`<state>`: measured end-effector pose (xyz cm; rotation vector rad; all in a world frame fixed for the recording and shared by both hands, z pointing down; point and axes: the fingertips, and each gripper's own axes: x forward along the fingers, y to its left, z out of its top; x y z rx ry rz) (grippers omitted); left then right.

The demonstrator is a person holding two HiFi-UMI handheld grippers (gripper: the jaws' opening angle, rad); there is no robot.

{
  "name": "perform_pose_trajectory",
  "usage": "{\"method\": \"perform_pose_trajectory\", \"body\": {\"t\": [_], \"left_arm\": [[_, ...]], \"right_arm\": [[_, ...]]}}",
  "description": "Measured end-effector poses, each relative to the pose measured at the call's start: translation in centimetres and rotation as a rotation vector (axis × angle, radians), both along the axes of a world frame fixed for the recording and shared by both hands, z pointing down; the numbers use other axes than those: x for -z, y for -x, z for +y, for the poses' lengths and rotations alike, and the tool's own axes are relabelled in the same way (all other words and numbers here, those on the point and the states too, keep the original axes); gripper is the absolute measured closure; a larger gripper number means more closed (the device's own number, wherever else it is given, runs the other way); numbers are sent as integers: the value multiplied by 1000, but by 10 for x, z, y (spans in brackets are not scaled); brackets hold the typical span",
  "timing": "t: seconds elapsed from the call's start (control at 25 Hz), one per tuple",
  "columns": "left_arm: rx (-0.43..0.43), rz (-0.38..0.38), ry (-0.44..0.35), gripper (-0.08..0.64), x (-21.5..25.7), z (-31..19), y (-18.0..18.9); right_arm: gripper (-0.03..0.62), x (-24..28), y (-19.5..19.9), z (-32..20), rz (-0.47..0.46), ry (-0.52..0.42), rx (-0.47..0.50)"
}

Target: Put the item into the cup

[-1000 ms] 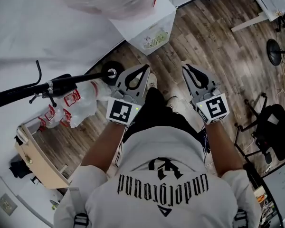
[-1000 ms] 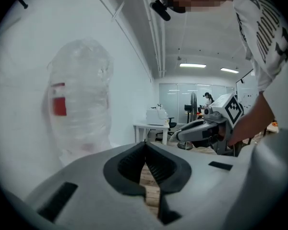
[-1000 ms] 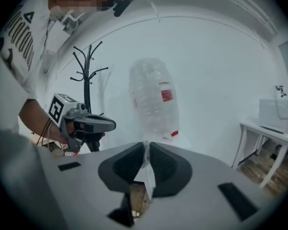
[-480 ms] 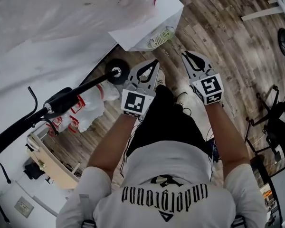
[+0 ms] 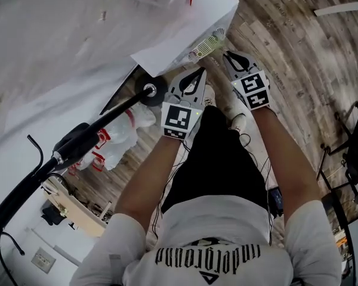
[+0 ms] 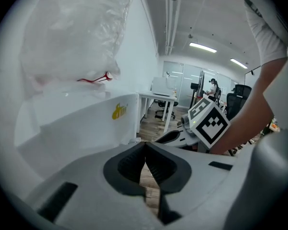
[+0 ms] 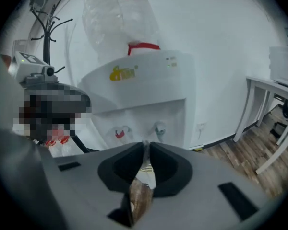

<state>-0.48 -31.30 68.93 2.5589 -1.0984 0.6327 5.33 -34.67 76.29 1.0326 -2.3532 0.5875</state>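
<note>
Two grippers sit at centre frame: the left gripper (image 5: 200, 72) has its jaws closed together, empty. The right gripper (image 5: 227, 55) pinches one thin sachet (image 7: 140, 195). Behind it, one water dispenser (image 7: 149, 80) shows two taps (image 7: 160, 128).

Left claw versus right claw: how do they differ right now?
The left claw is closed on nothing, tips touching; the right claw is closed on a thin brown-and-white packet. The right claw faces the water dispenser front-on, taps in view; the left claw views it at a slant, no taps in sight. Both are held side by side ahead of the person.
</note>
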Motion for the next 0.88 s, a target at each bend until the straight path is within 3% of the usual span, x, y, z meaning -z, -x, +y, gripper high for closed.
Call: {"method": "perform_pose_trajectory", "body": {"t": [0.36, 0.88], "left_arm": [[7, -7, 23, 551, -33, -18, -2], [4, -2, 34, 551, -46, -20, -3]], "right_arm": [[538, -78, 18, -29, 81, 73, 18], [538, -121, 28, -50, 97, 137, -18]]}}
